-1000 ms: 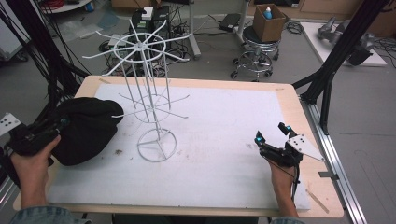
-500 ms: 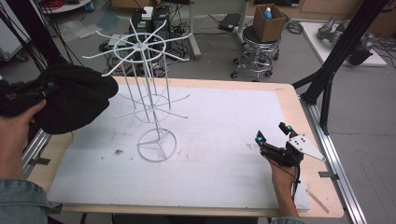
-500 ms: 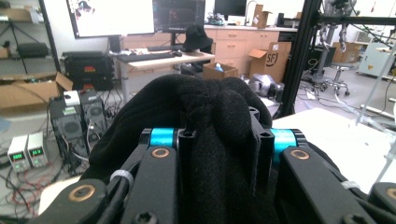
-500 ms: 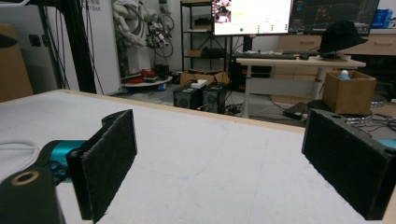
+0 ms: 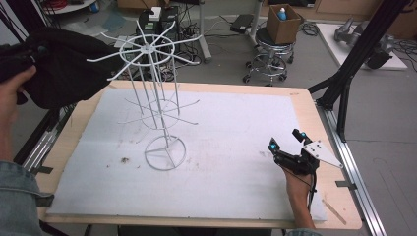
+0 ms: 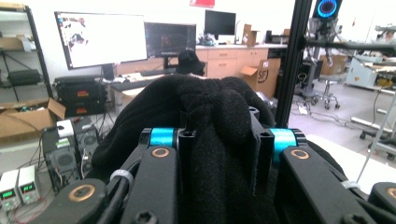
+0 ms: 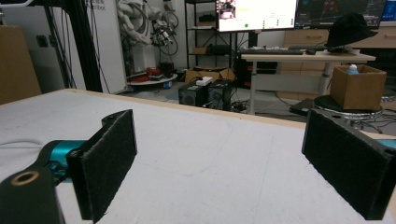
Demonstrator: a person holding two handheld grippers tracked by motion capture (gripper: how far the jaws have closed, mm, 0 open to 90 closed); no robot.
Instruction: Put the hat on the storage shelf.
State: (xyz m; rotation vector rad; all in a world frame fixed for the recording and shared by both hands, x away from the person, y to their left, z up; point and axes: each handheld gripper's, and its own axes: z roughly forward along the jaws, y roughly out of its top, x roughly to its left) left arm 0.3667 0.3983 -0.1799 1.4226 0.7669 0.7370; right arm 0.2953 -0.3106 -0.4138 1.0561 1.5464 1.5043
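Both tongs were easy enough to read. Right gripper (image 5: 286,142) sat low over the near right part of the table (image 5: 314,105), jaws spread wide with nothing between them; in the right gripper view its 2 black pads (image 7: 108,156) stood far apart over bare white mat (image 5: 236,132). The person's right hand (image 5: 297,184) held it near the table's front edge.

Left gripper (image 6: 219,140) was a different story: jaws clamped tight on a bunch of black fabric, which looked like a soft black hat (image 5: 66,64). In the left gripper view the cloth bulged up between the 2 jaws and spilled over them, with the blue parts of the gripper on either side. From the high view the hat hung in the air off the table's far left corner, clear of the surface, with the left hand (image 5: 12,98) gripping below and to the left of it.

Further in, a white wire rack (image 5: 155,98) stood upright on the mat, left of center, round base ring on the mat and spokes fanning out at the top. The hat's edge was just beside the leftmost top spokes; I couldn't tell if it touched them.

Beyond the table, a stool (image 5: 270,54) carried a cardboard box (image 5: 283,22).
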